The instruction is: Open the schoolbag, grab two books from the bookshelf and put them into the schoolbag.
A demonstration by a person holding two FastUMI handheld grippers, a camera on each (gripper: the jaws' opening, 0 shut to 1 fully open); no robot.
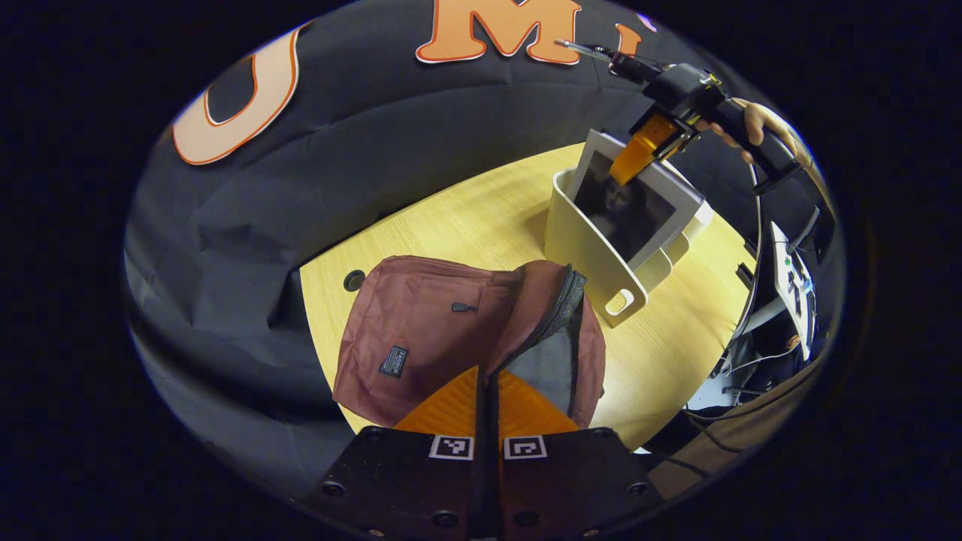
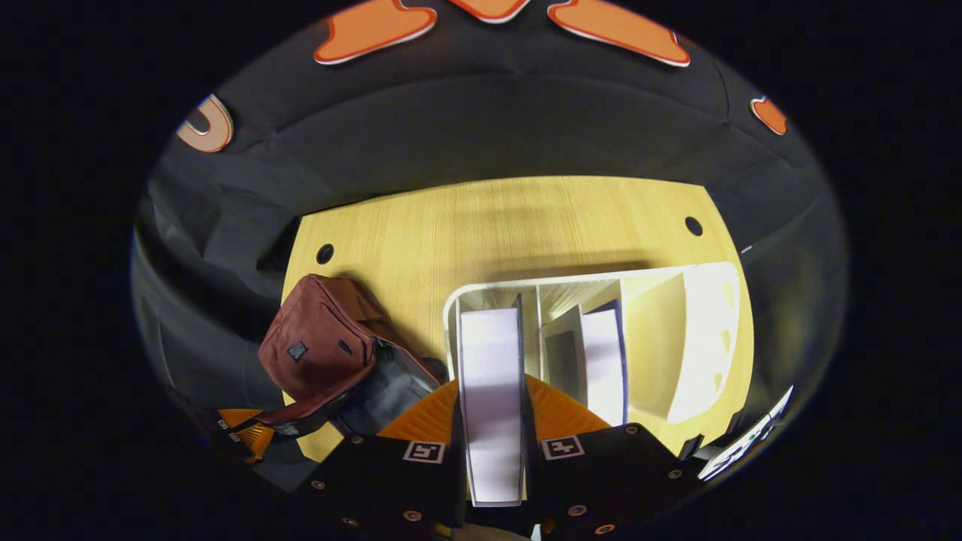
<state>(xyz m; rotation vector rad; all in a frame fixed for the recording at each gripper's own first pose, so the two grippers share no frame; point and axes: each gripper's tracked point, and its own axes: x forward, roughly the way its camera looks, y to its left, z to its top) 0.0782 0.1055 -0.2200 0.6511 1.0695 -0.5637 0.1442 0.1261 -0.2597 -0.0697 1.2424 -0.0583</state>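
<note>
Schoolbag (image 1: 421,330) unzipped on table (image 1: 466,218), left gripper (image 1: 487,409) pinching its opening edge. Right gripper (image 2: 492,421) clamps first book (image 2: 490,391), half-risen from bookshelf (image 2: 706,330). No book bagged yet; second book (image 2: 601,361) remains.

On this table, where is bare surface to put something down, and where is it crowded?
Bare wood runs along the table between the cloth wall and the shelf, and between the bag and the shelf. The near side is crowded: the left claw grips the bag's open edge and the right claw clamps a book in the shelf.
</note>
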